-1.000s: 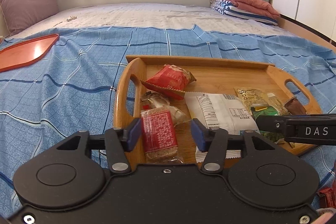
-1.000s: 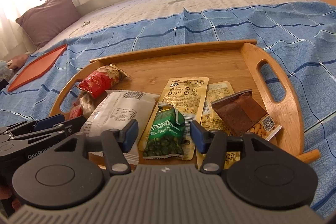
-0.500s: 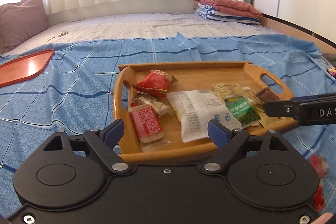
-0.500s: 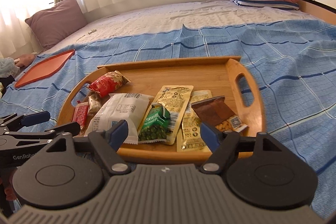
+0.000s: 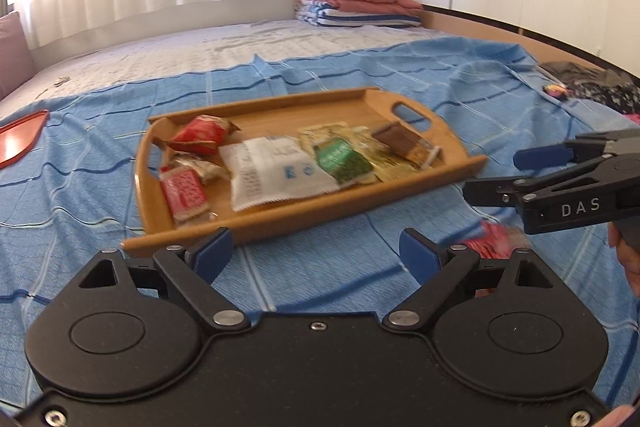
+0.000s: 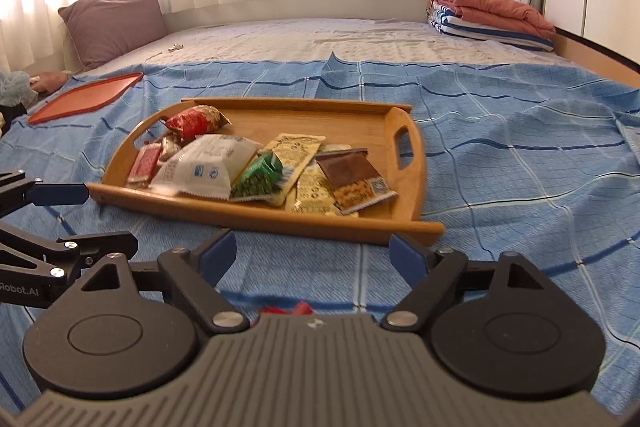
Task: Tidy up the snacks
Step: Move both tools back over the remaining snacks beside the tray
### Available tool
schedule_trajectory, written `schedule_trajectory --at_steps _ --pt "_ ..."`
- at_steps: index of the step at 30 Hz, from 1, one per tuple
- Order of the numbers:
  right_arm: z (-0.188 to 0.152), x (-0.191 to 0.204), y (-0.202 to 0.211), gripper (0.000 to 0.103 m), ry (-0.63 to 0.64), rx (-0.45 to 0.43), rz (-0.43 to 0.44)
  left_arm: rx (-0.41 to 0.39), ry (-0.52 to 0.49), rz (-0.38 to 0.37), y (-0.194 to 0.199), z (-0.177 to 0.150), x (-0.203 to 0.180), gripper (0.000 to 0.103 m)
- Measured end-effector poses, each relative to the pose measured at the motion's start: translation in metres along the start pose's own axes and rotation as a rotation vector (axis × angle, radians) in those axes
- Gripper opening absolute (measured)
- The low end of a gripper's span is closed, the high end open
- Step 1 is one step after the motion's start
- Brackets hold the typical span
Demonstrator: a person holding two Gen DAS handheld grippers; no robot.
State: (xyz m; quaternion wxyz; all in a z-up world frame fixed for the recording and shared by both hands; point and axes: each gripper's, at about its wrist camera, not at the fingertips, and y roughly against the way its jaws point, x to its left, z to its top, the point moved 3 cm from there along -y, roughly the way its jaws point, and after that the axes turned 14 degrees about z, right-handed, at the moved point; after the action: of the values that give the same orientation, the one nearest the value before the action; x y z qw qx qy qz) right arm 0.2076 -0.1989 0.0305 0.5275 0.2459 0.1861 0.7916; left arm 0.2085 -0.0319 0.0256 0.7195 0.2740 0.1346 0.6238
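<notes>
We hold both grippers low over the blue checked bedspread [image 6: 500,131], short of the near rim of the wooden tray [image 6: 404,163], and neither touches anything. The left gripper [image 5: 316,255] has its jaws spread wide and empty, and the right gripper [image 6: 312,255] has its jaws just as wide and also empty. The tray lies on the bed and carries all the snacks we can see: a red crinkled bag [image 6: 196,119] near its far left corner, a small red packet [image 6: 144,161] and a silvery wrapper [image 6: 170,147] along its left edge, a large white packet [image 6: 208,167] in the middle, a green pea packet [image 6: 258,179] lying on yellow sachets [image 6: 298,155], and a brown packet [image 6: 354,177] toward the right handle. In the left wrist view a blurred red item [image 5: 492,239] sits on the bedspread below the right gripper, outside the tray; we cannot tell what it is. An orange tray [image 6: 88,97] rests near the bed's left edge, a mauve pillow [image 6: 116,21] at the far left corner, and folded blankets [image 6: 492,13] at the far right corner.
</notes>
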Motion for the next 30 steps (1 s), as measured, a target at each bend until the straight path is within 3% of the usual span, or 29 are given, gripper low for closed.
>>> schedule_trajectory --at_steps 11,23,30 --pt "-0.038 -0.011 0.024 0.094 0.076 0.023 -0.093 0.011 -0.108 -0.073 0.017 -0.028 -0.042 0.090" --pt "-0.067 -0.018 0.018 0.097 0.066 0.057 -0.064 0.032 -0.144 -0.101 0.012 -0.036 -0.070 0.090" --pt "-0.066 -0.019 0.015 0.100 0.064 0.057 -0.029 0.037 -0.138 -0.102 0.004 -0.033 -0.076 0.090"
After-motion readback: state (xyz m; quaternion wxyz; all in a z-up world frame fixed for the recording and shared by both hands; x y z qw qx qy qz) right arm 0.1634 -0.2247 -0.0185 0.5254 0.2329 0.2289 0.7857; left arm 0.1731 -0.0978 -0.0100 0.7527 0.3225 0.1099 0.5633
